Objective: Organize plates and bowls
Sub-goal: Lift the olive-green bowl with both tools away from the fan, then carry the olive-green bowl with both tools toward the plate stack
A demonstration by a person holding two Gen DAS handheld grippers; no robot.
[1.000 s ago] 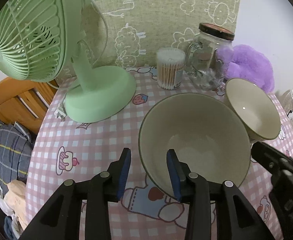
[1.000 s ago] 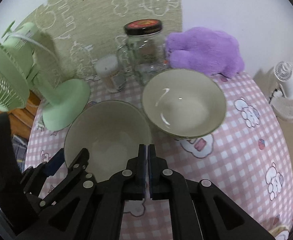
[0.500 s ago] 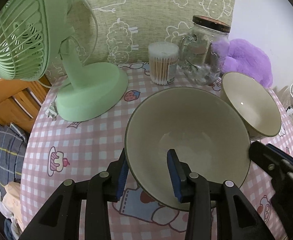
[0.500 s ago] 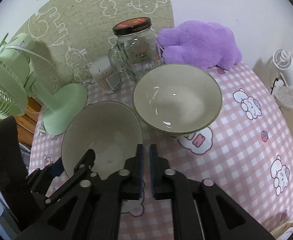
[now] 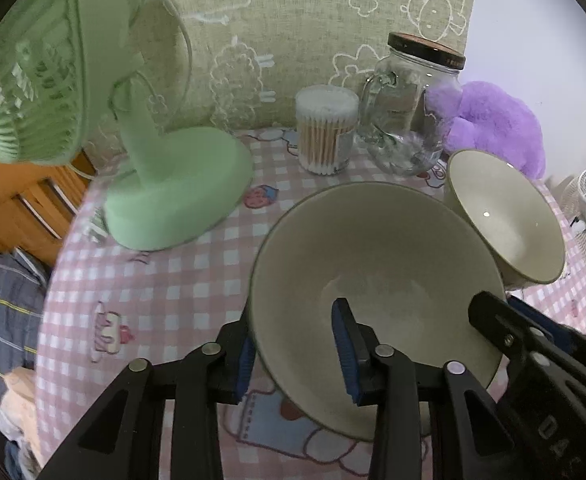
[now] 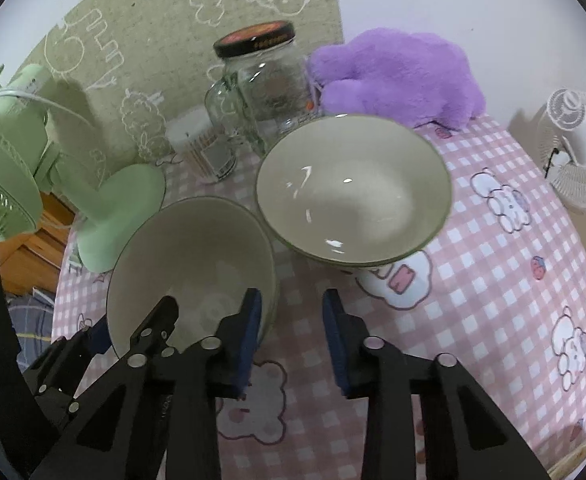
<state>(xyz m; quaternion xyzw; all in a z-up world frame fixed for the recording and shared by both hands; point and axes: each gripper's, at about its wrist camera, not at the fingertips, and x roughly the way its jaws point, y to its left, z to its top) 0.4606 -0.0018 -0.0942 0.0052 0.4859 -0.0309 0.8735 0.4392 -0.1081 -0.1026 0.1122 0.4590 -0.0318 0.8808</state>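
Two cream bowls with dark rims stand on the pink checked tablecloth. The near bowl (image 5: pixel 377 276) sits in front of my left gripper (image 5: pixel 295 344), whose jaws straddle its near rim, one inside and one outside, apparently with a small gap. It also shows in the right wrist view (image 6: pixel 191 264). The far bowl (image 5: pixel 505 216) stands to its right, also seen from the right wrist (image 6: pixel 353 188). My right gripper (image 6: pixel 291 332) is open and empty, low over the cloth just right of the near bowl.
A green desk fan (image 5: pixel 141 152) stands at the left. A cotton swab tub (image 5: pixel 325 132), a glass jar with a dark lid (image 5: pixel 409 108) and a purple plush (image 5: pixel 493 124) line the back. A small white fan (image 6: pixel 577 148) stands off the table's right edge.
My left gripper moved forward so its jaws now straddle the near bowl's rim. My right gripper went from shut to open and shifted closer to the bowls.
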